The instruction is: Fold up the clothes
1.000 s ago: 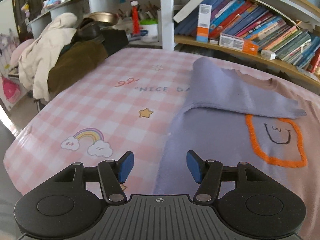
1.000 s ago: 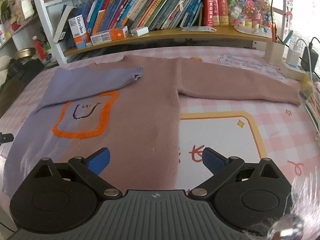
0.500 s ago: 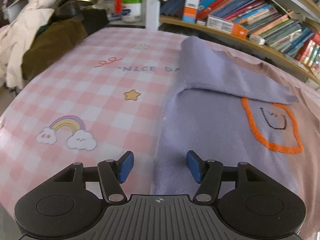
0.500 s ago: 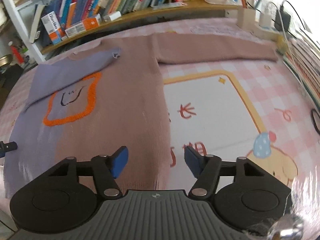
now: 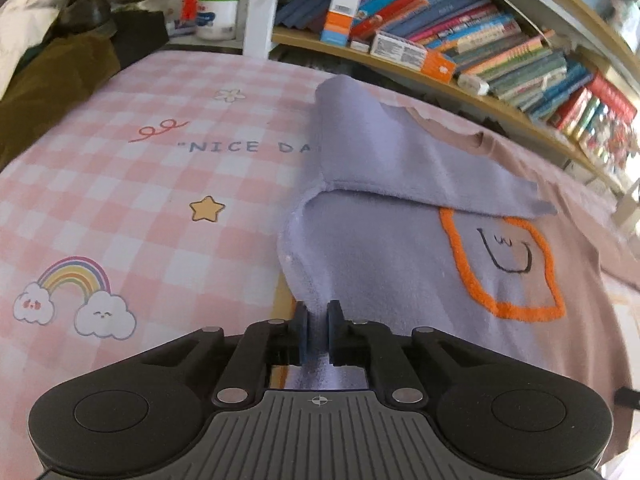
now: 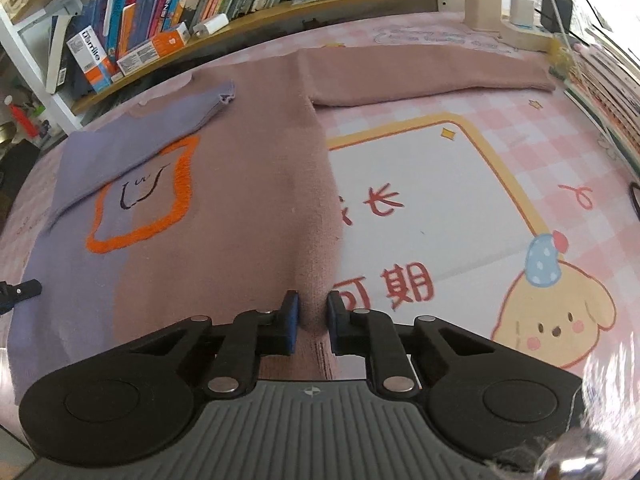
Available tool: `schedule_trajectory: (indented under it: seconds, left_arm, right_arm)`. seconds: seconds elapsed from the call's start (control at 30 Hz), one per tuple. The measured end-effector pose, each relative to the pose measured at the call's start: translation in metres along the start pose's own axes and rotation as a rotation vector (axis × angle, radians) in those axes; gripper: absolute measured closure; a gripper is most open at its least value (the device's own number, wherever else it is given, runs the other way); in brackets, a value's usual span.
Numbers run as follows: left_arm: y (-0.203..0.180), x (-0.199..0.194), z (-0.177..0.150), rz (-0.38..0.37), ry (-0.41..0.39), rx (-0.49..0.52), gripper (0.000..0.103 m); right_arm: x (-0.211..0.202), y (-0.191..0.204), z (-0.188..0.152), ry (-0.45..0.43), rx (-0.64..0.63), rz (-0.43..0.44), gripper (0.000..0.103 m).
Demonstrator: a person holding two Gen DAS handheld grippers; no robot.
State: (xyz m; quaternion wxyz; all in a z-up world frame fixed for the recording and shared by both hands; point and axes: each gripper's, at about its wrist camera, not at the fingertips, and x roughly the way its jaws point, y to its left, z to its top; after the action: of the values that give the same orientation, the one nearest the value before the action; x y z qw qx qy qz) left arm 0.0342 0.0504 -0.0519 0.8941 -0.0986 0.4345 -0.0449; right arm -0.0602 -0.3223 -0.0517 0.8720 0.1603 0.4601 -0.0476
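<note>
A lilac and mauve sweater (image 5: 400, 264) (image 6: 240, 200) with an orange-outlined face patch (image 5: 504, 256) lies flat on a pink checked tablecloth (image 5: 140, 200). Its lilac sleeve (image 5: 400, 160) is folded across the chest; the mauve sleeve (image 6: 424, 74) stretches out to the right. My left gripper (image 5: 318, 330) is shut on the lilac bottom hem corner, which puckers up between the pads. In the right wrist view my right gripper (image 6: 312, 320) is shut on the mauve bottom hem at the sweater's right edge.
A bookshelf (image 5: 460, 40) (image 6: 180, 20) runs along the far side of the table. Piled coats (image 5: 52, 56) sit at the far left. A charger, cables and a holder (image 6: 520, 12) stand at the far right corner. The tablecloth's cartoon print (image 6: 460, 208) lies bare beside the sweater.
Both grippers moved down to the sweater's bottom hem and went from open to shut, each pinching a corner of the fabric.
</note>
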Motion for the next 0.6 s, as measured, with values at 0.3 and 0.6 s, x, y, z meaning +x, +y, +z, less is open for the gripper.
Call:
schedule_trajectory:
  seconds: [0.3,0.6]
  left_arm:
    - [0.016,-0.001,0.010,0.022,-0.024,-0.023,0.095]
    - [0.014,-0.014,0.012,0.037,-0.047,0.015,0.089]
  right_arm:
    - [0.012,0.026,0.006,0.005,-0.092,0.017,0.090]
    - [0.016,0.034,0.006,-0.012,-0.109,-0.006,0.084]
